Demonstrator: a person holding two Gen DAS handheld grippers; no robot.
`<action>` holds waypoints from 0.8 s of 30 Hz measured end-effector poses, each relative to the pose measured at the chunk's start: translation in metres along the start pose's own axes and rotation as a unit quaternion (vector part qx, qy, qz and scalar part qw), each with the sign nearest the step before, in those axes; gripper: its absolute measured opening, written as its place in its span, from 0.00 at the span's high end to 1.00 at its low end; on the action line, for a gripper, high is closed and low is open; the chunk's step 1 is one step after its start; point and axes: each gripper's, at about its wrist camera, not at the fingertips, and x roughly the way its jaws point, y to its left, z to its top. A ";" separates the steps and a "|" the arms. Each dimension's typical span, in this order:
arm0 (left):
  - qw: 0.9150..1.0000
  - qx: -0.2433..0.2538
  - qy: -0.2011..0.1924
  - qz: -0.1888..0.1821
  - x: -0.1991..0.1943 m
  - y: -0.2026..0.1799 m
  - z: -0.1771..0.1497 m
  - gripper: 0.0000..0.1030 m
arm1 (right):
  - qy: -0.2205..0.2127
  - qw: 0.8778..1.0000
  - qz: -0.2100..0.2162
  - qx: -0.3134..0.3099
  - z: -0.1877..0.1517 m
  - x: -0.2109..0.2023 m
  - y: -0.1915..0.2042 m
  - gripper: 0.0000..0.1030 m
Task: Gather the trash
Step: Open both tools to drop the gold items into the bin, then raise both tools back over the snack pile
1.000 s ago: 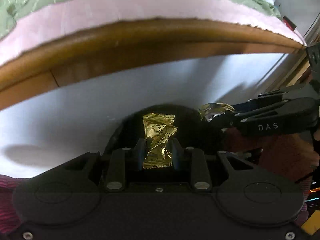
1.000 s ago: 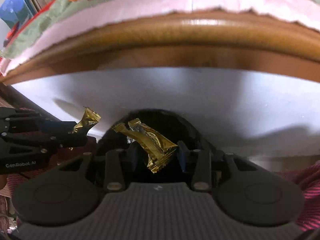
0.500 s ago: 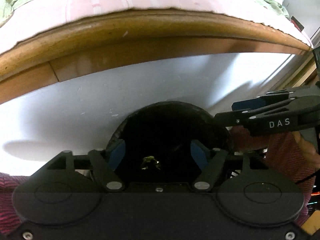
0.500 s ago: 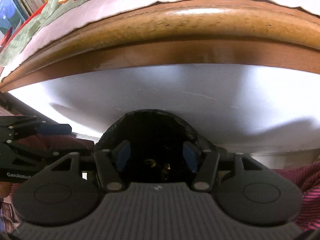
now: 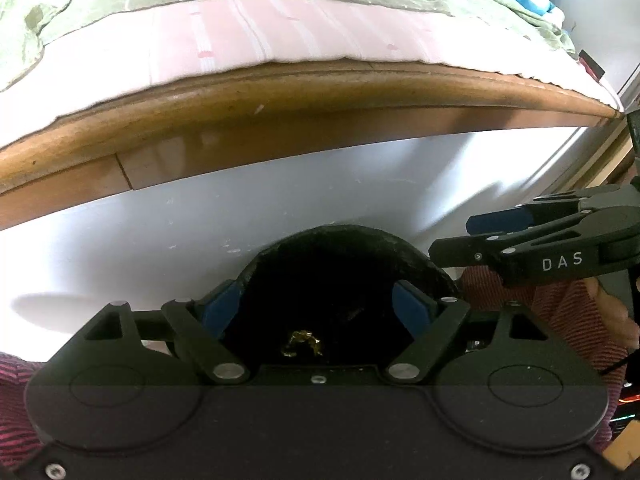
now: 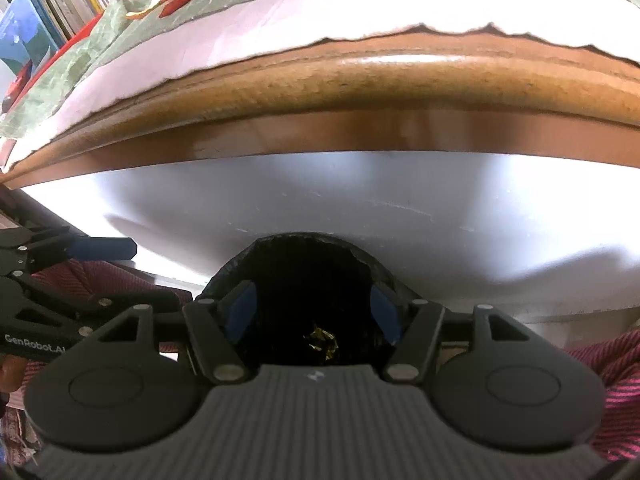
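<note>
Lying crumpled at the bottom of the black bin (image 5: 340,248), the gold wrappers (image 5: 303,342) glint below me. My left claw (image 5: 318,306) hangs spread wide over the bin's mouth, pinching nothing. My right claw (image 6: 313,310) hangs beside it, equally spread and empty. Beyond the bin stands a white panel (image 5: 280,200) under the bed's wooden rail (image 5: 280,112).

Two grippers (image 5: 318,306) (image 6: 312,308), one black bin (image 5: 340,280), gold wrappers (image 5: 302,343) inside it, count unclear; one bed (image 5: 280,40), far
</note>
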 end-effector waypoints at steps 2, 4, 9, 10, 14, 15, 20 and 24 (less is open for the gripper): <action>1.000 0.000 -0.003 0.001 -0.002 -0.001 0.001 0.20 | -0.002 1.000 0.001 -0.002 0.000 -0.001 0.001 0.27; 1.000 0.000 -0.007 0.000 -0.005 -0.001 0.001 0.20 | -0.004 1.000 0.003 -0.006 -0.001 -0.003 0.002 0.27; 0.999 0.020 -0.035 -0.012 -0.031 -0.005 0.003 0.20 | -0.012 0.998 0.034 -0.053 0.004 -0.023 0.011 0.22; 0.998 0.026 -0.046 -0.019 -0.040 -0.005 0.005 0.20 | -0.019 0.997 0.042 -0.064 0.006 -0.031 0.013 0.20; 0.992 0.034 -0.115 -0.032 -0.081 -0.001 0.019 0.12 | -0.080 0.989 0.058 -0.107 0.023 -0.071 0.018 0.14; 0.990 0.033 -0.135 -0.027 -0.089 0.000 0.023 0.09 | -0.100 0.987 0.060 -0.113 0.028 -0.080 0.018 0.14; 0.969 0.017 -0.243 0.048 -0.109 0.001 0.045 0.03 | -0.183 0.975 0.036 -0.119 0.056 -0.103 0.017 0.14; 0.954 0.017 -0.288 0.078 -0.102 0.000 0.069 0.00 | -0.225 0.970 0.012 -0.092 0.087 -0.102 0.013 0.14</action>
